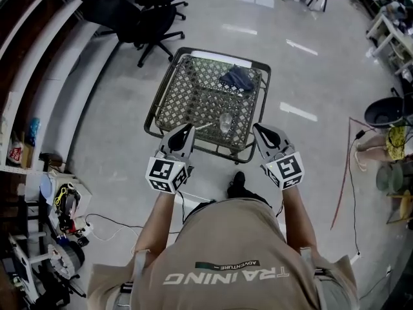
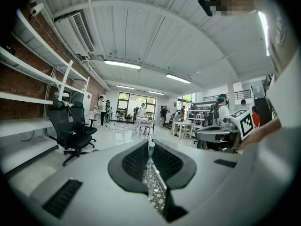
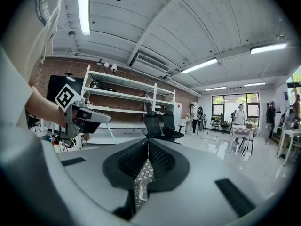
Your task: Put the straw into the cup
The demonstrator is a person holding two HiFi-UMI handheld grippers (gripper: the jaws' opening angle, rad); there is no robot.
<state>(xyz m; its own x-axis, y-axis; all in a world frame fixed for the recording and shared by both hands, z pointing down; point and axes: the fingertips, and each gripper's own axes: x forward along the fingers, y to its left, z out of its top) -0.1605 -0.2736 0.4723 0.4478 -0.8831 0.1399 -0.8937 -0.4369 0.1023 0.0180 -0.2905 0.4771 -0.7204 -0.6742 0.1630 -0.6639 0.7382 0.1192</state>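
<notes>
My left claw [image 1: 188, 130] pinches the straw [image 2: 150, 150], my right claw [image 1: 257, 128] is pressed together on nothing, and the cup [image 1: 224, 123] stands on the mesh table [image 1: 187, 102] just ahead-right of my left tip, so I'd centre the straw's free end over its mouth, lower, then release.

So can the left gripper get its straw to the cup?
Probably yes: the left gripper holds the straw just beside the open cup on the table, nothing between.
</notes>
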